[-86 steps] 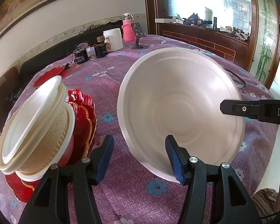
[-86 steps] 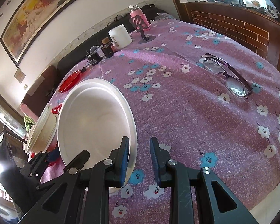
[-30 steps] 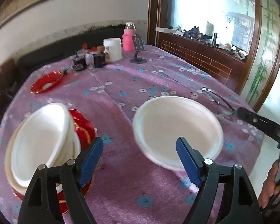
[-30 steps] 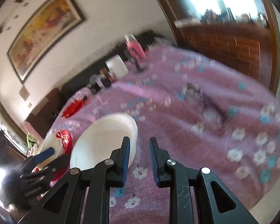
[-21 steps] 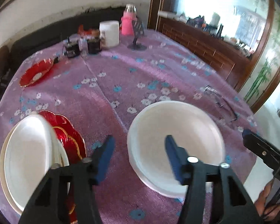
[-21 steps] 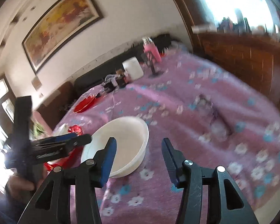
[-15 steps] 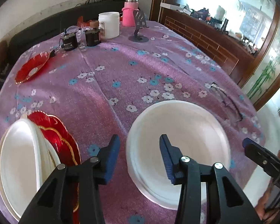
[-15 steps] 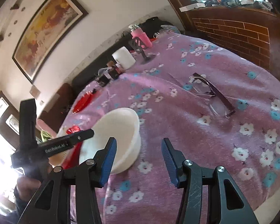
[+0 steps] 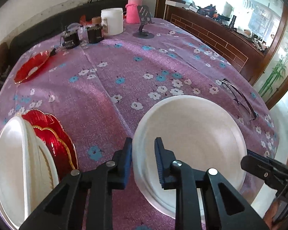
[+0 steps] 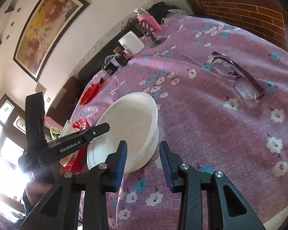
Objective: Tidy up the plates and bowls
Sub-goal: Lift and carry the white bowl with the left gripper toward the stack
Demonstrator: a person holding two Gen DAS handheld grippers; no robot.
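The table carries a white bowl near its front edge. The left gripper straddles the bowl's rim, fingers narrowly apart; the right gripper hovers beside it, fingers apart. The bowl looks light, thin, slippery; its rim suits pinching.

white bowl, red plates w/ gold trim, purple tablecloth w/ blue & white flowers
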